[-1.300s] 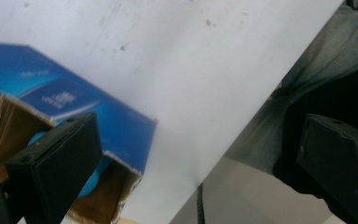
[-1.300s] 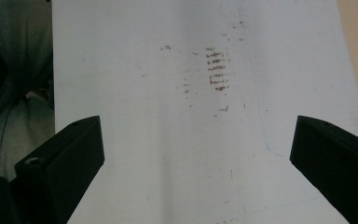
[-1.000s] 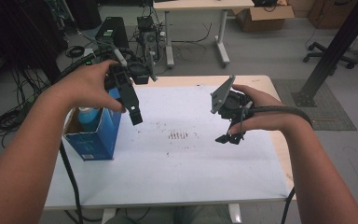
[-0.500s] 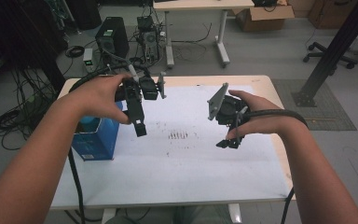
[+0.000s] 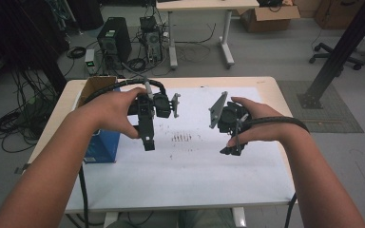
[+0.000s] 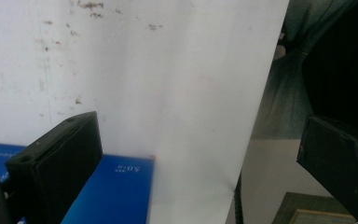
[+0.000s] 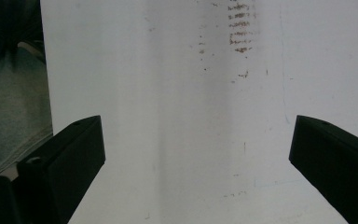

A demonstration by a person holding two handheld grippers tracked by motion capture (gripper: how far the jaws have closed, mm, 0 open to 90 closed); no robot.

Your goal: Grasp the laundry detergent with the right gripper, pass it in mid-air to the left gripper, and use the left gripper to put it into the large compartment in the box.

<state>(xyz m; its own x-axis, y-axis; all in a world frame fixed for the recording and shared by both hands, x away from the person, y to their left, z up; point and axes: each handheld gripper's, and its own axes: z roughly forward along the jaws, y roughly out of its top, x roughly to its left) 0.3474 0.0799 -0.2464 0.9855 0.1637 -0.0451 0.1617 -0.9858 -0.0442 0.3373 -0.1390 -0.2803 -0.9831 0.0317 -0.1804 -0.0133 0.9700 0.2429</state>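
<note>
Left gripper (image 5: 148, 142): jaws wide apart, empty, held above white sheet (image 5: 190, 180). Blue box (image 5: 102, 148): on table's left edge, just beside left gripper, partly under forearm. Right gripper (image 5: 232, 150): jaws wide apart, empty, over sheet.

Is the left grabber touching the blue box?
Apart. In the left gripper view, the left gripper has its jaws wide open with nothing between them, and the blue box lies below on the table, white sheet beside it.

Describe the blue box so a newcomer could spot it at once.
Start at the white sheet covering the table. At its left edge, beneath the person's left forearm, stands the blue box, open-topped with brown cardboard flaps. It is the only coloured thing on the table.
</note>
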